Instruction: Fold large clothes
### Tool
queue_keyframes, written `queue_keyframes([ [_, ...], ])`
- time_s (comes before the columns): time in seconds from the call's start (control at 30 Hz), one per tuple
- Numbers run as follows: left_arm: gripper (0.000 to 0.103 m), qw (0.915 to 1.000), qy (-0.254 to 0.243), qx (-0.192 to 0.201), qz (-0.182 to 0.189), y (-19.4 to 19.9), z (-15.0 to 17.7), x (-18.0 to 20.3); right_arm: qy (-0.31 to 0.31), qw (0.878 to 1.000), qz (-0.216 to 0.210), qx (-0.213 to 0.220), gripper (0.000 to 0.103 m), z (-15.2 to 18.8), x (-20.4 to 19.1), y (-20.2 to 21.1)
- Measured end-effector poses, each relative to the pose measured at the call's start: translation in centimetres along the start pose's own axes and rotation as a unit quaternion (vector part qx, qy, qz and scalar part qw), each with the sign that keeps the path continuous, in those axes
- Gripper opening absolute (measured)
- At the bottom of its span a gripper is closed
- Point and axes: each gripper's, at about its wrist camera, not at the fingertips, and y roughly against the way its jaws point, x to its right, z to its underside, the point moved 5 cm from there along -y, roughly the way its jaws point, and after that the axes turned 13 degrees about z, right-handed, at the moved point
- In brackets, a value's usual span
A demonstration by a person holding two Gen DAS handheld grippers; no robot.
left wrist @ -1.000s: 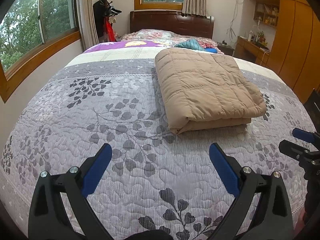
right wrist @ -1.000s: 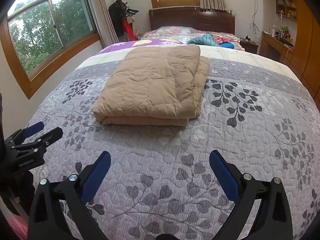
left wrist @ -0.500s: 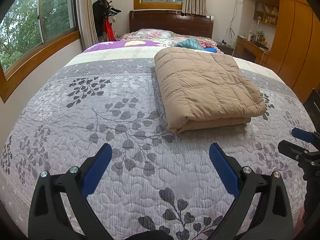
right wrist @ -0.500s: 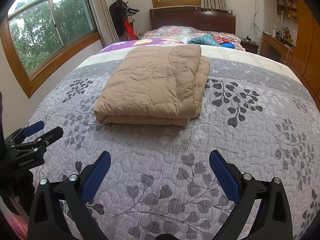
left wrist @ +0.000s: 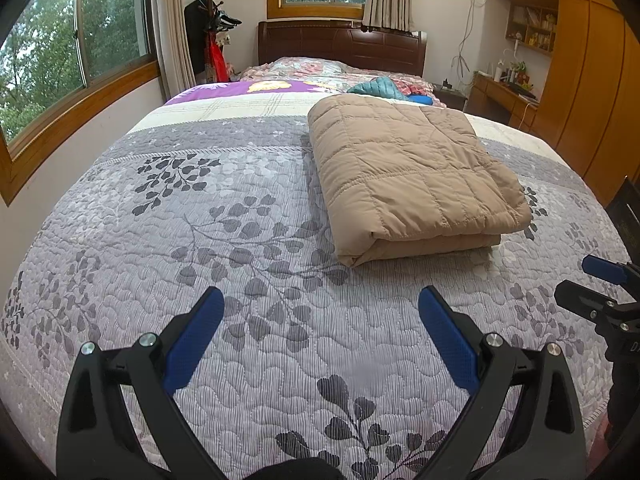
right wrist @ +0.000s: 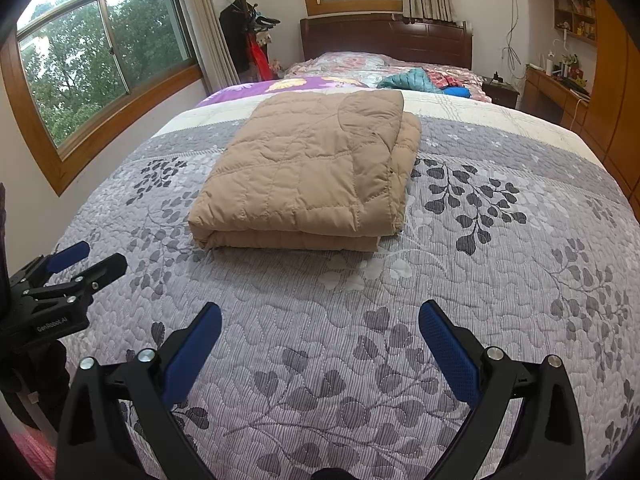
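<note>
A tan quilted garment (left wrist: pixel 412 176) lies folded into a thick rectangle on the grey leaf-patterned bedspread (left wrist: pixel 248 216); it also shows in the right wrist view (right wrist: pixel 312 176). My left gripper (left wrist: pixel 320 308) is open and empty, above the bed's near end, short of the garment's near edge. My right gripper (right wrist: pixel 320 316) is open and empty, also short of that edge. The right gripper shows at the right edge of the left wrist view (left wrist: pixel 592 284). The left gripper shows at the left edge of the right wrist view (right wrist: pixel 86 258).
Pillows, a teal garment (right wrist: pixel 412 80) and other clothes lie by the dark headboard (right wrist: pixel 384 40). A coat stand (left wrist: pixel 210 28) stands at the back left. Windows line the left wall. A wooden desk and wardrobe (left wrist: pixel 592 80) stand on the right.
Both grippers have drifted back very slightly from the folded garment. The garment has not moved.
</note>
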Motion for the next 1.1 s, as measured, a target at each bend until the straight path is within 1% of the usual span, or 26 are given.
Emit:
queue_keyframes([
  [1.1, 0.097, 1.0, 0.0, 0.002, 0.004, 0.05, -0.02, 0.07, 0.004, 1.0, -0.002, -0.004, 0.099, -0.06, 0.38, -0.51],
])
